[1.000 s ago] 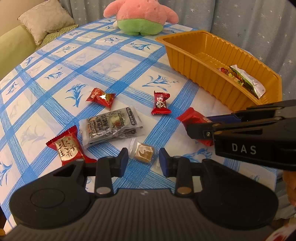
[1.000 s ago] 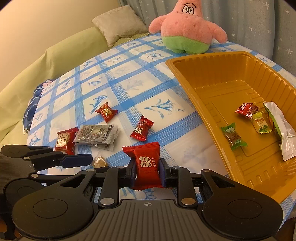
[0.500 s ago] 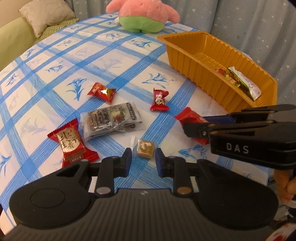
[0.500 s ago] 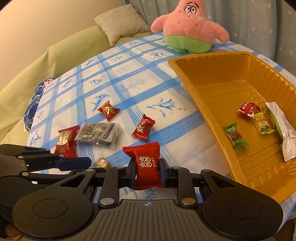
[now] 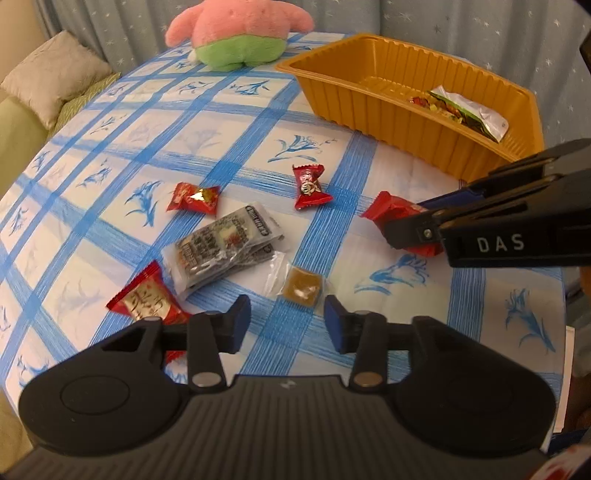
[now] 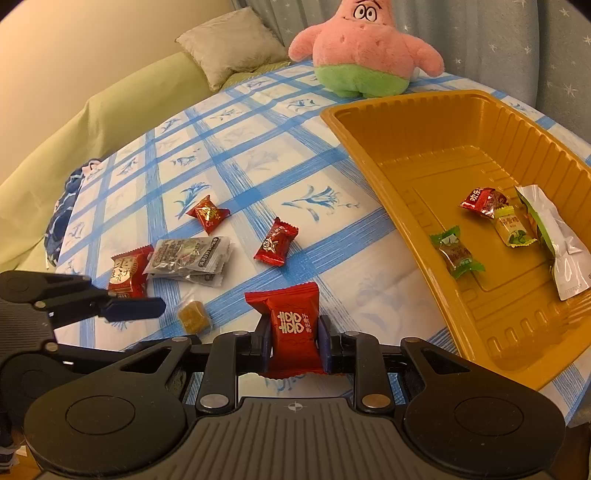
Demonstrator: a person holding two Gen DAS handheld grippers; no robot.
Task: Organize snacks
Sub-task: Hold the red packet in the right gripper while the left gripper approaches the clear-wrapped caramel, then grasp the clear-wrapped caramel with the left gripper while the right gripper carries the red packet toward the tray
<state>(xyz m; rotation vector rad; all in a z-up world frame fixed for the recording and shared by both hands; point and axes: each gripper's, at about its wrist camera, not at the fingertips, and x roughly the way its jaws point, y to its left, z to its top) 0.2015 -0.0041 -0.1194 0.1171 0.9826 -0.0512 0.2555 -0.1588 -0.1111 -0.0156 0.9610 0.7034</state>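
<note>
My right gripper (image 6: 293, 341) is shut on a red candy packet (image 6: 291, 325) and holds it above the table, left of the orange tray (image 6: 369, 133). The same packet (image 5: 391, 210) shows in the left wrist view, pinched in the right gripper (image 5: 413, 229). My left gripper (image 5: 286, 315) is open and empty, just short of a brown candy in clear wrap (image 5: 301, 288). On the cloth lie a grey-black packet (image 5: 221, 247), a large red packet (image 5: 147, 299) and two small red candies (image 5: 194, 197) (image 5: 310, 184). The tray (image 5: 369, 92) holds several snacks (image 6: 458, 254).
A pink and green plush star (image 6: 362, 55) stands at the far edge of the blue-checked tablecloth (image 6: 236, 155). A green sofa (image 6: 110, 107) with a beige cushion (image 6: 229, 40) lies beyond the table on the left. A starred curtain (image 5: 443, 22) hangs behind.
My left gripper's jaws narrowed, then widened again, and it has shifted slightly over the brown candy. My right gripper keeps its hold on the red packet and has lifted slightly.
</note>
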